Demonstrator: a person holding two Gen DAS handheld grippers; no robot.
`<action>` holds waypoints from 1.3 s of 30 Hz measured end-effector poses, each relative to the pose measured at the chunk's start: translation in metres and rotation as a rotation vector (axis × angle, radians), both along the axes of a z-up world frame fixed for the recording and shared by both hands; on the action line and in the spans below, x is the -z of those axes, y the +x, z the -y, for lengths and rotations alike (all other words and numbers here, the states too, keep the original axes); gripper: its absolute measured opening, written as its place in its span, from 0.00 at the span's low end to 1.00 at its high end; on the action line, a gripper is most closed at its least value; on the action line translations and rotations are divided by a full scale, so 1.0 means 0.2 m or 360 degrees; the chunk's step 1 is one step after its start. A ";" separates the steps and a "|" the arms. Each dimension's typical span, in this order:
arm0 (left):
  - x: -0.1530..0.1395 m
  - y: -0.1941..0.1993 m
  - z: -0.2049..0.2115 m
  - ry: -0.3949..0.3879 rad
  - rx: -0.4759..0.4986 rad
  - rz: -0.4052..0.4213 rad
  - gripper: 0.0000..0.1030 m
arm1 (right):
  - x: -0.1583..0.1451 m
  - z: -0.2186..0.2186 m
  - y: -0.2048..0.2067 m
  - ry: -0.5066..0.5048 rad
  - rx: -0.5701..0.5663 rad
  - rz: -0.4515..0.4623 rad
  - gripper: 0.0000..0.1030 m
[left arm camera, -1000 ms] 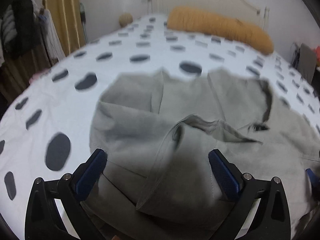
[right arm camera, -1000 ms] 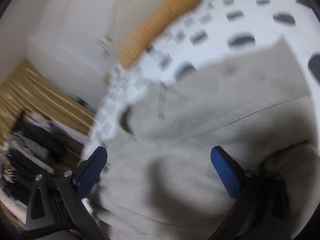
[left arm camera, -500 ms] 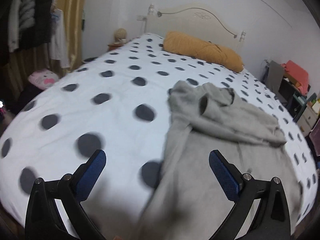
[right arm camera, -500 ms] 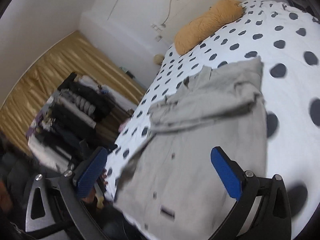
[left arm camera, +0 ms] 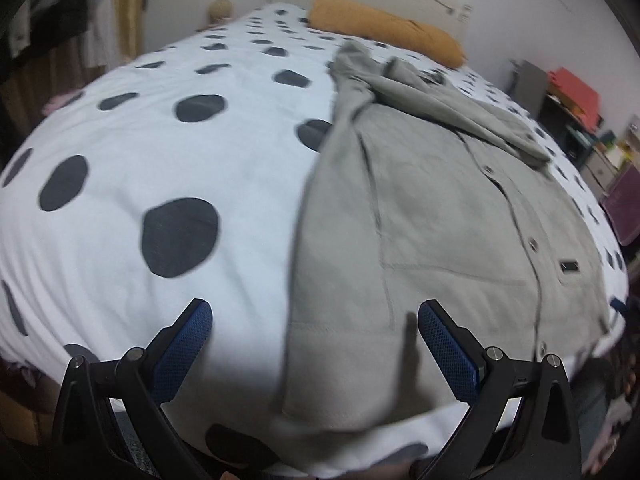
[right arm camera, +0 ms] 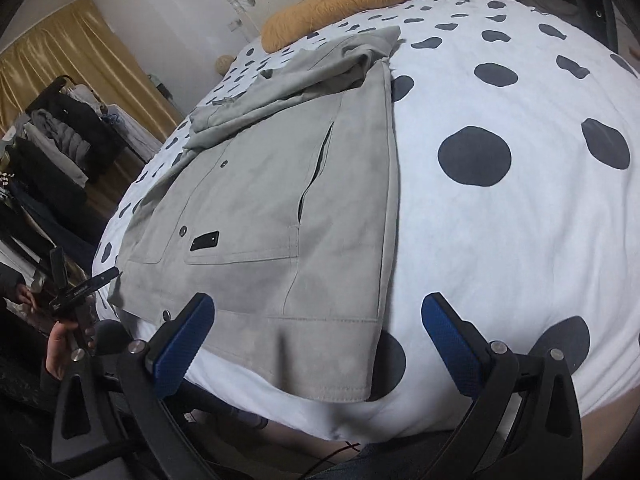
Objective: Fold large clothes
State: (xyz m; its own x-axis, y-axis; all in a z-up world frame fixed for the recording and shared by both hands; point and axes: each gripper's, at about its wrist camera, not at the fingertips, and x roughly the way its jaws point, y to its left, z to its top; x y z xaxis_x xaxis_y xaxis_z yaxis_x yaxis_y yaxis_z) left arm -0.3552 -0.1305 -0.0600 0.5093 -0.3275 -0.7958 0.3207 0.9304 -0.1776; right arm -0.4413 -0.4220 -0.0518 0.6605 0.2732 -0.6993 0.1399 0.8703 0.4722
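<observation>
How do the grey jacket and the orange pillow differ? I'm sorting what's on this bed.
The grey jacket lies flat near the foot of the bed, sleeves folded across its top; the orange pillow sits plump at the headboard end. The jacket has snaps and a pocket; the pillow is plain. Both rest on the spotted bedspread.

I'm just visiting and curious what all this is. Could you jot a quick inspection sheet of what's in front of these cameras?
Surface: bed, white cover with dark spots.
Job's things: grey jacket lies flat, sleeves folded across its top, hem at the near edge.
Clutter: orange bolster pillow at the headboard.
Grippers: left tongs open, empty; right tongs open, empty.
Cables: thin wire below the bed edge.
Surroundings: clothes rack, gold curtain, shelves.
</observation>
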 end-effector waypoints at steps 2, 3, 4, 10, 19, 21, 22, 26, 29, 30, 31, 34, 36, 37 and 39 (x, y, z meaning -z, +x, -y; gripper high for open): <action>0.03 0.00 0.02 -0.0053 0.0116 -0.0070 1.00 | -0.02 -0.01 -0.02 -0.0014 -0.0014 0.0009 1.00; 0.06 0.01 0.02 -0.0130 0.0193 -0.0130 1.00 | -0.02 0.00 0.00 -0.0024 -0.0016 0.0010 1.00; 0.07 0.02 0.02 -0.0175 0.0229 -0.0152 1.00 | -0.03 -0.01 -0.01 -0.0037 -0.0019 0.0010 1.00; 0.09 0.13 0.00 -0.0442 0.0396 -0.0290 1.00 | -0.03 0.00 -0.02 -0.0052 -0.0033 -0.0020 1.00; 0.08 0.14 0.06 -0.0210 0.0363 -0.0290 0.70 | -0.01 0.06 0.02 -0.0131 0.0026 -0.0064 1.00; 0.07 0.12 0.07 -0.0160 0.0375 -0.0248 0.70 | 0.00 0.08 0.02 -0.0129 0.0053 -0.0069 1.00; 0.08 0.12 0.08 -0.0145 0.0374 -0.0243 0.70 | 0.01 0.09 0.03 -0.0113 0.0047 -0.0082 1.00; 0.07 0.12 0.08 -0.0140 0.0371 -0.0230 0.72 | 0.09 0.12 0.07 0.0043 -0.0062 -0.0160 1.00; 0.06 0.11 0.10 -0.0169 0.0410 -0.0230 0.72 | 0.14 0.03 0.11 0.0253 -0.0259 -0.0171 1.00; 0.06 0.11 0.10 -0.0180 0.0423 -0.0241 0.72 | 0.15 0.00 0.13 0.0252 -0.0292 -0.0176 1.00; 0.06 0.11 0.11 -0.0199 0.0439 -0.0260 0.72 | 0.15 -0.03 0.15 0.0194 -0.0281 -0.0200 1.00; 0.06 0.11 0.09 -0.0255 0.0464 -0.0286 0.71 | 0.19 0.00 0.19 0.0262 -0.0228 -0.0226 1.00; 0.03 0.11 0.08 -0.0316 0.0511 -0.0304 0.71 | 0.18 0.02 0.19 0.0321 -0.0217 -0.0204 1.00; 0.03 0.10 0.08 -0.0337 0.0526 -0.0307 0.71 | 0.18 0.03 0.19 0.0334 -0.0218 -0.0201 1.00; 0.04 0.14 0.06 -0.0397 0.0517 -0.0374 0.71 | 0.18 0.03 0.19 0.0353 -0.0225 -0.0193 1.00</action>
